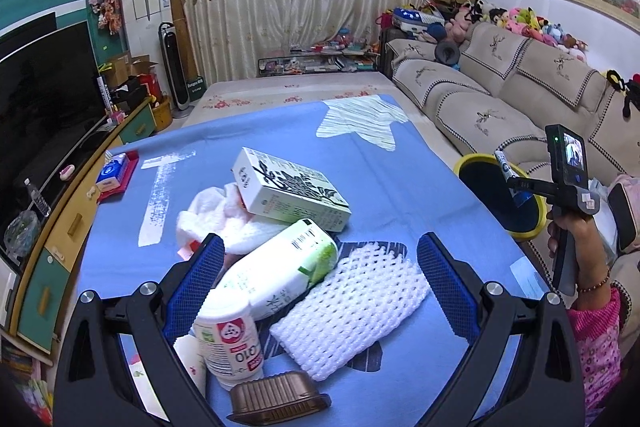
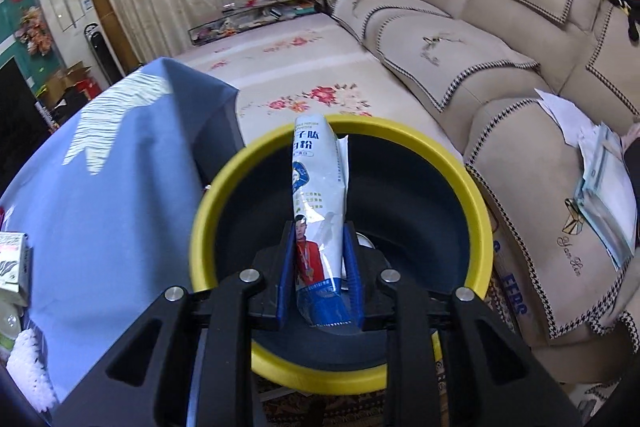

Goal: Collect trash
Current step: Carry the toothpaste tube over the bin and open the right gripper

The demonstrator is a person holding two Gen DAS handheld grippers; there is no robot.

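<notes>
Right now the right gripper (image 2: pixel 320 279) has its jaws clamped on a white-and-blue sachet (image 2: pixel 320 211), poised over the yellow-rimmed bin (image 2: pixel 200 227) beside the desk (image 1: pixel 400 167). Best to centre the sachet well inside the rim before letting go — it is long and could catch. The left gripper (image 1: pixel 320 267) hangs wide open over a foam net (image 1: pixel 352 311) and cartons (image 1: pixel 288 187) — empty.

Even, bright indoor light; glare whitens the green-and-white carton (image 1: pixel 280 277). Fisheye bends the edges, corners dark; right view perhaps slightly motion-blurred.
</notes>
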